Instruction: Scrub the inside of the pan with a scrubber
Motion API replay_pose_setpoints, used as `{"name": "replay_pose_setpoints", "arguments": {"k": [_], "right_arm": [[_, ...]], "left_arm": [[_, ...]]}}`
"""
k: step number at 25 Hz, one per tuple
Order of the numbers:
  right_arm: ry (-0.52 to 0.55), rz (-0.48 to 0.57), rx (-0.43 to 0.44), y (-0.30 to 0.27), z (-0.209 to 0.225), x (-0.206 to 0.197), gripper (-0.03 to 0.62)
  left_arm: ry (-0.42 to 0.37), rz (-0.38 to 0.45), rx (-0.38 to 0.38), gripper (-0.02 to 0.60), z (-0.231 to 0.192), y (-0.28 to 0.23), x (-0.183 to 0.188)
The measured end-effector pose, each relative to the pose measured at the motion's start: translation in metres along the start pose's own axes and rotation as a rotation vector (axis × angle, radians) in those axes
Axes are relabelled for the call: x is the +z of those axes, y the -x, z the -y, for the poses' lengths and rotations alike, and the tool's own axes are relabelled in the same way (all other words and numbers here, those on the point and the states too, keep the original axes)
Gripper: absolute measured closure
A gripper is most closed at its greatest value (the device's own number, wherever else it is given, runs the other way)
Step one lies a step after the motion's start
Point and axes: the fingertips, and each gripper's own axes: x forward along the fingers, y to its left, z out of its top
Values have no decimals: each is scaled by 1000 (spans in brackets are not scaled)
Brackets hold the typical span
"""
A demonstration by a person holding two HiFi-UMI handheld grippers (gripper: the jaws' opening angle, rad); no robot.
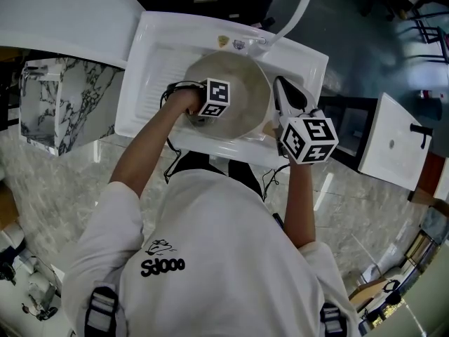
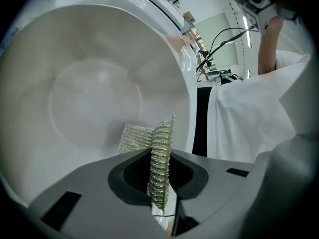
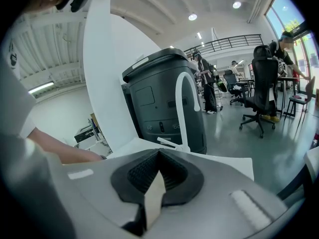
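Here my left fingers (image 2: 132,178) pinch the mesh scrubber (image 2: 160,146) tight, inside the pan (image 2: 89,93) sitting in the sink (image 1: 154,55). My right fingers (image 3: 137,176) are closed on a thin beige edge, probably the pan's rim, mostly hidden between them.

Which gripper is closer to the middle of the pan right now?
Left. The left gripper is inside the pan, holding the scrubber near its bottom. The right gripper is out at the pan's right edge, shut on a thin beige part there.
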Motion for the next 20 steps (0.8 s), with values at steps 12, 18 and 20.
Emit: {"name": "replay_pose_setpoints", "arguments": {"k": [12, 18, 20], "right_arm": [[2, -16, -1, -5, 5, -2, 585], [-10, -22, -13, -4, 13, -5, 585], [-16, -25, -19, -3, 16, -7, 585]], "left_arm": [[83, -27, 241, 520, -61, 25, -20], [127, -39, 467, 520, -100, 54, -16], [121, -54, 506, 520, -104, 61, -14]]}}
